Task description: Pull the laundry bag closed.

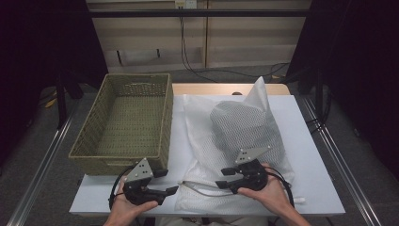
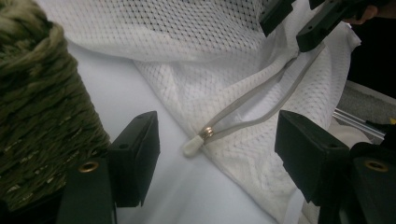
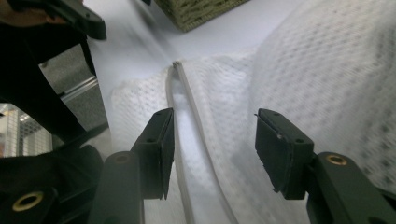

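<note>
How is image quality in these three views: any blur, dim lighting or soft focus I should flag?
High view: dim, dark at both sides, but the mesh bag and basket read clearly. Left gripper view: zipper pull is sharp; the basket edge close to the lens is soft. Right gripper view: mesh at right is smeared, seemingly motion blur; the zipper is soft.

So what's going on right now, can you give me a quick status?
Left gripper and right gripper open, empty. Mesh bag flat on table, zipper pull between left jaws, untouched. Woven basket beside bag, not blocking.
</note>
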